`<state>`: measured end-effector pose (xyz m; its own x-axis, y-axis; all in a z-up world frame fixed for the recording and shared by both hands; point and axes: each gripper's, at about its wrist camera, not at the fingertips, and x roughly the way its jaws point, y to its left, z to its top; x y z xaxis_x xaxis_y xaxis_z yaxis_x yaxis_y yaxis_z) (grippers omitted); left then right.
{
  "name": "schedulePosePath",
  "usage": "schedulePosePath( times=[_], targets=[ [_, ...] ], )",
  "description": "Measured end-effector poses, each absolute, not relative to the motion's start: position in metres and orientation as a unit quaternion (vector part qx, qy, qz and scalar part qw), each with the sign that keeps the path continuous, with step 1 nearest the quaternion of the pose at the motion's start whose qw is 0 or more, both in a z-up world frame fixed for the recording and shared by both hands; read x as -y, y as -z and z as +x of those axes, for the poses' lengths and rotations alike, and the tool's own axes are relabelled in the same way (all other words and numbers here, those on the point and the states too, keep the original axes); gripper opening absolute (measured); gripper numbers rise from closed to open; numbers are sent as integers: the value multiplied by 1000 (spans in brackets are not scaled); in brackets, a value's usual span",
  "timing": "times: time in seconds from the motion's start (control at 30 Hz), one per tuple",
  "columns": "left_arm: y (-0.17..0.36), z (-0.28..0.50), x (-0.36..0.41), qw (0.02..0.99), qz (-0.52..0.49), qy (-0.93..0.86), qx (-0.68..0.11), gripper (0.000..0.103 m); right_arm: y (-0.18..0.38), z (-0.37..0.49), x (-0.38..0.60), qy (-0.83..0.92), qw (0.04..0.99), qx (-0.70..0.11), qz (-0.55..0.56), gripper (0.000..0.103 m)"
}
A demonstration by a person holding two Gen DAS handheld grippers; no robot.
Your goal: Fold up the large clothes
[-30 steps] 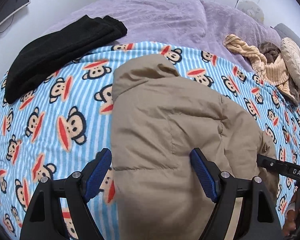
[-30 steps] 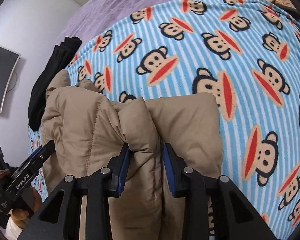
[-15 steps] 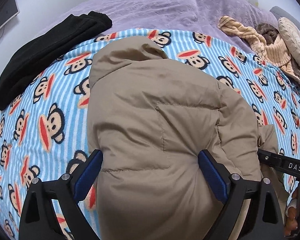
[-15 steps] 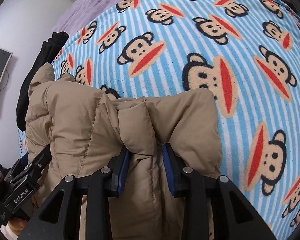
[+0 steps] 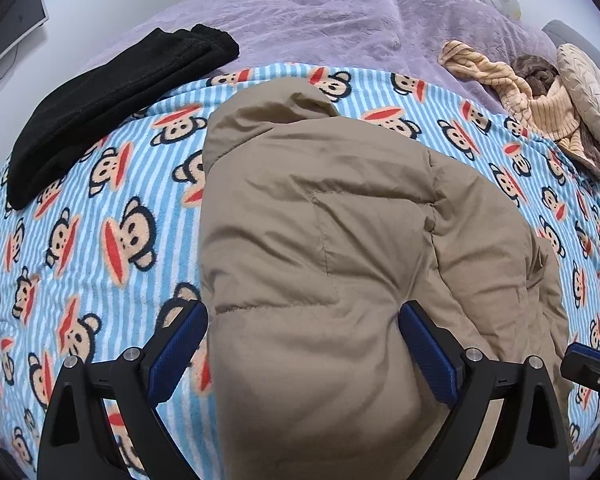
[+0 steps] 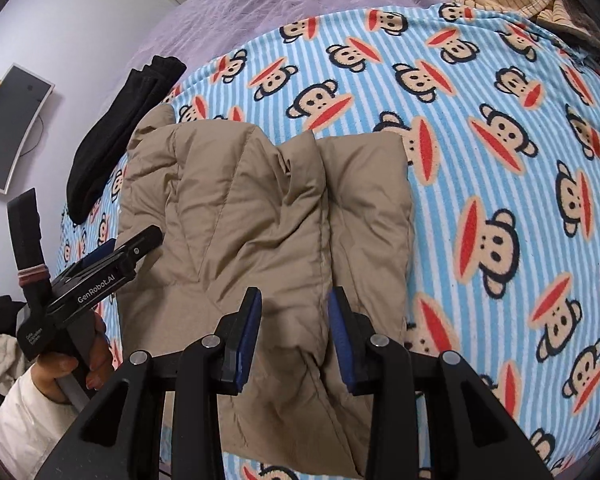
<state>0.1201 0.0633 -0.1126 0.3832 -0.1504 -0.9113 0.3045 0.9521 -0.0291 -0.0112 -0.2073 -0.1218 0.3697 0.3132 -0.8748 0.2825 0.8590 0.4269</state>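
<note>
A tan puffer jacket [image 5: 340, 248] lies folded lengthwise on the monkey-print blanket [image 5: 100, 240], hood end away from me. My left gripper [image 5: 302, 346] is open wide, its blue pads either side of the jacket's near end without pinching it. In the right wrist view the jacket [image 6: 240, 208] shows two padded folds side by side. My right gripper [image 6: 295, 338] is shut on a bunched ridge of that fabric at the near edge. The left gripper [image 6: 112, 256] and the hand holding it appear at the left there; the right gripper's tip [image 5: 592, 368] shows at the left view's right edge.
A folded black garment [image 5: 112, 100] lies at the blanket's far left. A pile of beige knitwear [image 5: 528, 96] and a round cushion [image 5: 588, 88] sit at the far right on the purple bedspread [image 5: 320, 24]. A monitor [image 6: 12, 128] hangs on the left wall.
The left gripper has shifted over the jacket's near end, which now lies between its open fingers. The right gripper has kept its hold, and the folded edge has settled flatter on the blanket.
</note>
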Motion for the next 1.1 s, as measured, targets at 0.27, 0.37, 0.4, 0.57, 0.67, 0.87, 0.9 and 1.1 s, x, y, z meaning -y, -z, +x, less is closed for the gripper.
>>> schedulePosePath(
  times=[0.27,0.37,0.4,0.57,0.67,0.87,0.9,1.1],
  targets=[
    [91,69,-103,823,72,137,-546,97,125,-46,194,-19,770,-581,261,38],
    [97,48,-111,813,75,137,-560,97,139,-51,188,-15,758,-601,254,38],
    [100,43,-112,809,74,138,-566,97,144,-53,187,-14,754,-606,254,38],
    [108,25,-114,793,69,143,-588,97,152,-58,188,-2,739,-617,270,38],
    [105,23,-112,791,76,150,-588,97,146,-59,187,5,739,-617,271,38],
    [99,24,-113,782,75,172,-594,97,134,-70,186,24,739,-612,281,46],
    [98,24,-113,780,75,176,-596,97,131,-72,185,27,739,-611,284,47],
    [90,18,-114,778,86,187,-593,97,117,-80,183,37,740,-608,285,54]
  ],
)
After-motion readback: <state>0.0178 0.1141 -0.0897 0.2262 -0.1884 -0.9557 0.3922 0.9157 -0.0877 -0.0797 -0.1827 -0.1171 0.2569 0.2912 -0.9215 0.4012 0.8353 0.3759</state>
